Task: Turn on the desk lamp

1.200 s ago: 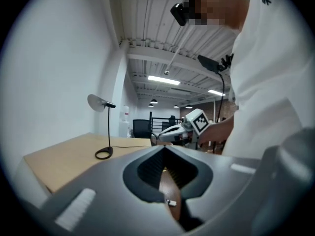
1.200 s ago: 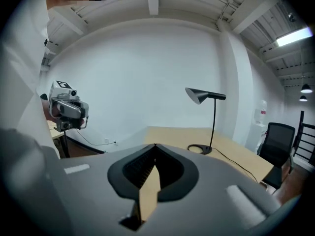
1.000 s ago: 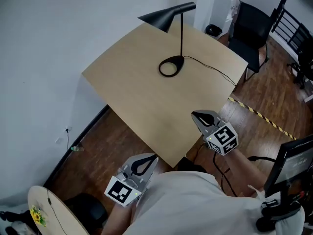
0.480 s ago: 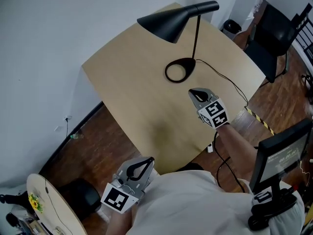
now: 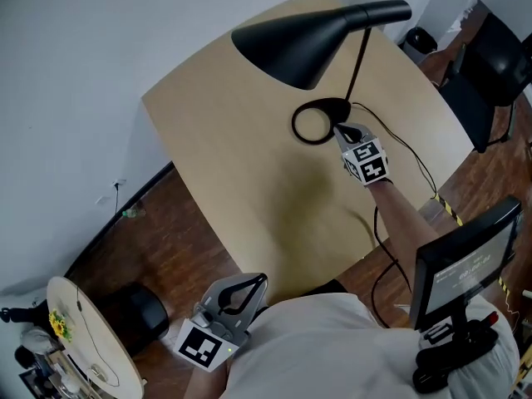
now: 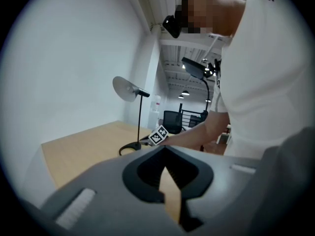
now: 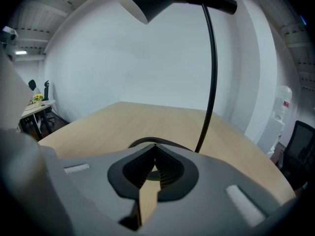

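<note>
The black desk lamp stands on the wooden table (image 5: 241,156). Its cone shade (image 5: 291,44) leans left from a thin stem (image 5: 359,52) above a ring base (image 5: 318,121). My right gripper (image 5: 342,130) is shut, its tips at the near right rim of the ring base. In the right gripper view the ring base (image 7: 142,142) lies just beyond the closed right gripper (image 7: 155,149), with the stem (image 7: 212,73) and shade (image 7: 147,1) above. My left gripper (image 5: 243,288) is shut and empty, low by my body, off the table. In the left gripper view the left gripper (image 6: 165,151) faces the lamp (image 6: 126,88).
The lamp's cable (image 5: 411,156) runs off the table's right edge. A black chair (image 5: 499,56) stands far right, a monitor (image 5: 465,260) near right. A round side table (image 5: 83,339) and a black bin (image 5: 137,314) sit on the floor at lower left. A white wall borders the table.
My right gripper has reached forward across the table from its near edge to the lamp's ring base. The left gripper stayed low by my body. The head view has moved closer to the lamp.
</note>
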